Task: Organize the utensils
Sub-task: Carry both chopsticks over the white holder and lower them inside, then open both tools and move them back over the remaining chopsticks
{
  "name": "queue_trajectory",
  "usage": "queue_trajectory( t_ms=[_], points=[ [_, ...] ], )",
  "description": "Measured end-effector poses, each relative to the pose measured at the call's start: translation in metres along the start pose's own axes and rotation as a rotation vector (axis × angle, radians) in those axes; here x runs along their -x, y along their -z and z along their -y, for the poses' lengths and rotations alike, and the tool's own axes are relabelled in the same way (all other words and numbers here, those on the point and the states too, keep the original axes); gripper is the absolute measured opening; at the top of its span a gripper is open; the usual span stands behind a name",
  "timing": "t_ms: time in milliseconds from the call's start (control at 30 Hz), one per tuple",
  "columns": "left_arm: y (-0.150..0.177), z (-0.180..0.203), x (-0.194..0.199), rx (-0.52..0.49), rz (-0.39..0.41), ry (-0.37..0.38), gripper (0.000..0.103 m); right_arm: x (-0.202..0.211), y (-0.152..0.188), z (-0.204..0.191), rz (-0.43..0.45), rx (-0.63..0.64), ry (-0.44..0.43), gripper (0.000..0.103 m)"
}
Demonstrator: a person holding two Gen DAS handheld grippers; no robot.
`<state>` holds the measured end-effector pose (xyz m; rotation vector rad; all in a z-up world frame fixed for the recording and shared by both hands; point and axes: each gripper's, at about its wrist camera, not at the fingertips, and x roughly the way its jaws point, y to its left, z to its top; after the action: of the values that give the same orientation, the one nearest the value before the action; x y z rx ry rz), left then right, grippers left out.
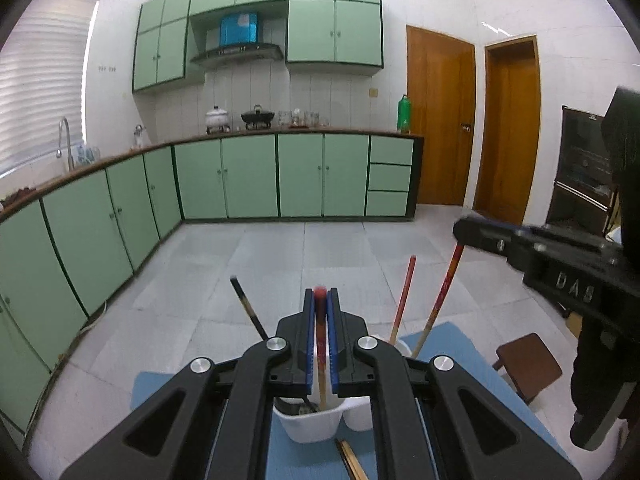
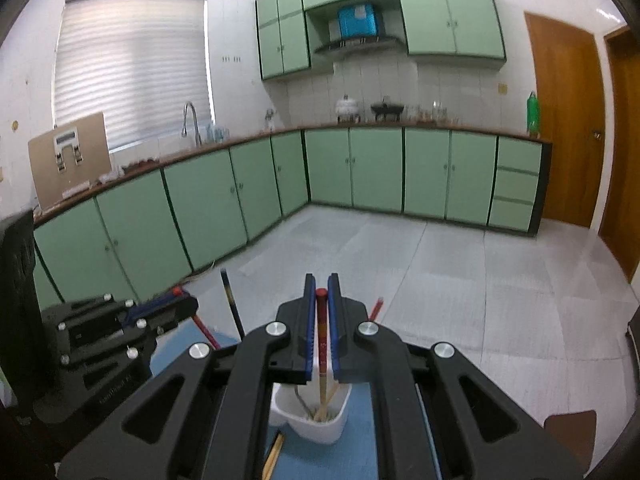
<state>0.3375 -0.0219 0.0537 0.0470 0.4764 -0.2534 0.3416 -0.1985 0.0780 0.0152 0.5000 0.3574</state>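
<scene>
My left gripper (image 1: 320,294) is shut on a red-tipped chopstick (image 1: 320,344) whose lower end stands in a white utensil holder (image 1: 316,424). The right gripper (image 1: 460,232) comes in from the right, shut on a second red chopstick (image 1: 440,296) that slants down toward the holder. In the right wrist view my right gripper (image 2: 322,280) grips that chopstick (image 2: 322,332) over the holder (image 2: 320,424), and the left gripper (image 2: 188,304) is at the left with its chopstick (image 2: 204,330). A black chopstick (image 1: 244,304) and another red one (image 1: 404,300) lean in the holder.
The holder stands on a blue mat (image 1: 452,344) with loose wooden chopsticks (image 1: 352,460) lying in front of it. A brown stool (image 1: 528,364) sits low at the right. Beyond are a grey tiled floor (image 2: 440,272), green cabinets (image 1: 248,176) and wooden doors (image 1: 440,120).
</scene>
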Motion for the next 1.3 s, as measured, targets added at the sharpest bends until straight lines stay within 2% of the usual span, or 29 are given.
queue_trajectory(
  t_ms=[67, 133, 167, 200, 233, 300, 433, 500, 567, 667, 733, 1000, 1133, 1300],
  points=[
    [0.003, -0.002, 0.0, -0.004, -0.012, 0.0, 0.01, 0.0, 0.008, 0.001, -0.021, -0.01, 0.003, 0.008],
    [0.005, -0.003, 0.005, 0.001, -0.011, 0.001, 0.019, 0.007, 0.012, 0.001, -0.017, -0.017, 0.01, 0.012],
    [0.006, -0.005, 0.01, 0.01, -0.004, 0.004, 0.02, 0.015, 0.013, 0.001, -0.003, -0.024, 0.017, 0.023],
    [0.006, -0.007, 0.015, 0.017, 0.004, 0.003, 0.023, 0.02, 0.013, 0.0, 0.007, -0.029, 0.025, 0.028],
    [0.006, -0.008, 0.021, 0.024, 0.014, 0.001, 0.029, 0.03, 0.015, 0.0, 0.025, -0.036, 0.033, 0.036],
    [0.008, -0.011, 0.035, 0.034, 0.037, -0.005, 0.039, 0.05, 0.019, 0.0, 0.055, -0.041, 0.042, 0.039],
    [0.018, -0.008, 0.07, 0.038, 0.079, -0.013, 0.052, 0.084, 0.037, -0.001, 0.09, -0.048, 0.056, 0.063],
    [0.027, -0.005, 0.083, 0.04, 0.085, -0.025, 0.059, 0.099, 0.052, -0.005, 0.098, -0.041, 0.063, 0.07],
    [0.039, -0.003, 0.095, 0.054, 0.082, -0.028, 0.061, 0.11, 0.068, -0.009, 0.098, -0.037, 0.079, 0.081],
    [0.066, 0.0, 0.106, 0.073, 0.054, -0.037, 0.067, 0.123, 0.1, -0.016, 0.081, -0.034, 0.09, 0.088],
    [0.088, 0.004, 0.11, 0.076, 0.028, -0.05, 0.07, 0.127, 0.124, -0.02, 0.054, -0.041, 0.097, 0.089],
    [0.168, 0.006, 0.101, 0.077, -0.14, -0.101, 0.071, 0.12, 0.209, -0.036, -0.086, -0.072, 0.112, 0.089],
    [0.203, 0.005, 0.092, 0.107, -0.214, -0.107, 0.071, 0.113, 0.236, -0.045, -0.15, -0.094, 0.101, 0.089],
    [0.227, 0.006, 0.089, 0.111, -0.265, -0.112, 0.071, 0.101, 0.264, -0.056, -0.219, -0.089, 0.087, 0.089]
  ],
)
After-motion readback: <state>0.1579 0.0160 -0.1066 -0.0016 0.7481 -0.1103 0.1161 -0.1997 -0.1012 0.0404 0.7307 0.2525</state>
